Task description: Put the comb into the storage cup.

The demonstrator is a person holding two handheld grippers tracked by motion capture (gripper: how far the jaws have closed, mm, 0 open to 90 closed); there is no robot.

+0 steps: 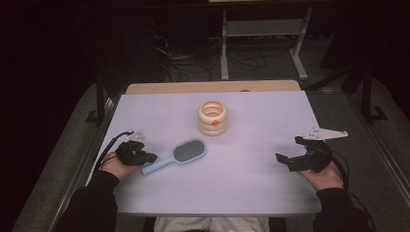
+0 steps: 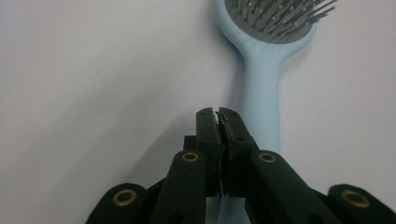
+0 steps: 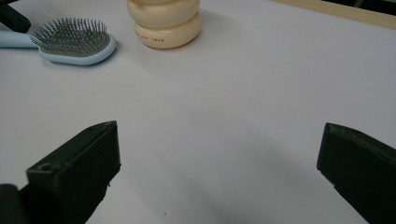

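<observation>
The table has a pale, plain top with a strip of light wood showing along its far edge. Two things lie directly on it. A light blue hairbrush lies flat left of the middle, bristles up, its handle pointing toward the near left corner. A cream ribbed holder stands upright just beyond the brush head, near it but apart.

Pale blue hairbrush with a grey bristle pad, on a pale lilac-white table. Cream ribbed holder with a small orange spot at its front and faint reddish lettering. Black left gripper and black right gripper; black sleeves.
</observation>
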